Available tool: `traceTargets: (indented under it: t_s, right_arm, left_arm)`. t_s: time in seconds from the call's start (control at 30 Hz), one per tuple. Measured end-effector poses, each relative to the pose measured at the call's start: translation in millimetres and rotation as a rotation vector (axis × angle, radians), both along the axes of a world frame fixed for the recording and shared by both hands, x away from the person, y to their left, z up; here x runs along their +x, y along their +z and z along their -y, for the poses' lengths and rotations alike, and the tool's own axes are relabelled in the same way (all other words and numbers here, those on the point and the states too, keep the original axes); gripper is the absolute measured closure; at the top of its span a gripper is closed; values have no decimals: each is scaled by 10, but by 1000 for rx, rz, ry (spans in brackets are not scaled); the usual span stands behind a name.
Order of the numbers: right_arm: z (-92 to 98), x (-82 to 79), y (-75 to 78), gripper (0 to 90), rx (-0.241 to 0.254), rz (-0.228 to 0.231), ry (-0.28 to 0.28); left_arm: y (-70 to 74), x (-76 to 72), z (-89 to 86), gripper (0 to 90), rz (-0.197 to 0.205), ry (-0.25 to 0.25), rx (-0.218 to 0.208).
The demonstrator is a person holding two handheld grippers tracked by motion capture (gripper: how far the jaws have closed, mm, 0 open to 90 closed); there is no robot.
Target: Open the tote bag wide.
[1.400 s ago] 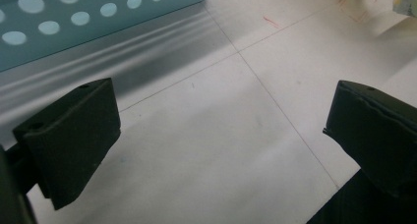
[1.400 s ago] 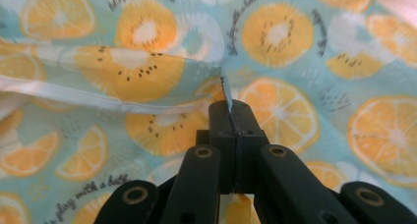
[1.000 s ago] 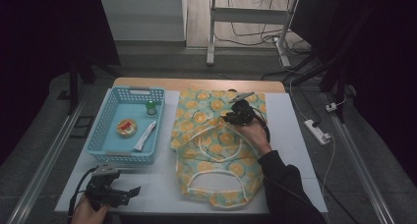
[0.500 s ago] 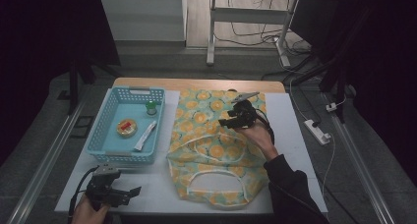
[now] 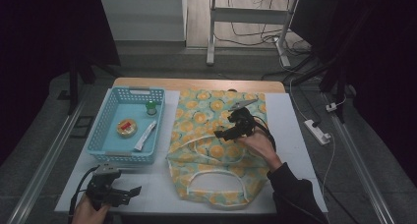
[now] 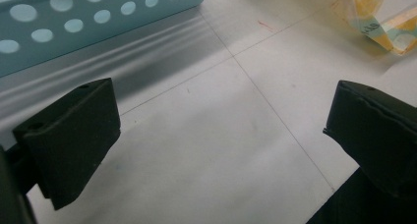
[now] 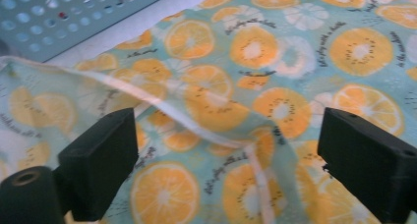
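- White tabletop (image 5: 147,182) under dim light carries the whole scene, with a dark floor, a power strip (image 5: 316,131) and cables around it.
- At the right gripper (image 5: 227,134), the jaws have just been opening and now stand wide apart; in the right gripper view the bag's white-edged rim (image 7: 162,111) lies between and below the pads, which do not press on it, so nothing is held.
- At the left gripper (image 5: 129,191), the jaws are also spread wide over bare table with nothing between them, near the basket's front wall.
- The fruit-print cloth bag (image 5: 216,150) lies flat in the middle of the table, just beside the basket, its mouth and handles (image 5: 219,184) toward the person and one rim fold raised slightly off the lower layer.
- Judging from this, the work seems to be at an early stage: the bag's mouth has been loosened but does not gape, and no item is inside it as far as the frames show.
- What appears left: holding the mouth open and moving the basket's items across.
- Count: one bag, one blue basket (image 5: 112,105), two grippers.
- Inside the basket: one small green-capped bottle (image 5: 151,107), one round yellow item with red on it (image 5: 127,127), one white tube (image 5: 145,135), three items in all, all untouched.
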State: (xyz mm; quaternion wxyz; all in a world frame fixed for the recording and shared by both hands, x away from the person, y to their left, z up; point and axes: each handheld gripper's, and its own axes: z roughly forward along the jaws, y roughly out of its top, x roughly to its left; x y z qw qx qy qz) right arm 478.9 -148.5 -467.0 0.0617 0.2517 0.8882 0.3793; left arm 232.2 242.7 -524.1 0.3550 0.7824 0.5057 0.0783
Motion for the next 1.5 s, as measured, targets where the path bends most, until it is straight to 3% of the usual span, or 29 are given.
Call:
traceTargets:
  t_s: [0.17,0.47,0.9,0.97,1.13,1.2,1.5]
  right_arm:
    - [-56,-162,-36,0,-31,3,33]
    - [-47,-424,-134,0,-62,-25,62]
    - [-86,-644,-511,0,-162,-58,100]
    - [-98,-652,-571,0,-198,-52,100]
    - [-107,-683,-604,0,-232,12,103]
    - [-103,-682,-595,31,-232,10,112]
    - [-87,-737,-519,364,-224,26,177]
  left_arm:
    - [0,1,0,2,0,-1,-1]
    - [0,2,-2,2,1,-2,-4]
    - [-2,4,-2,2,-3,-4,-4]
    - [-2,6,-1,2,-5,-6,-4]
    - [-3,8,1,2,-6,-6,-2]
    - [-3,8,2,2,-7,-6,-1]
    - [-4,11,11,3,-10,-9,6]
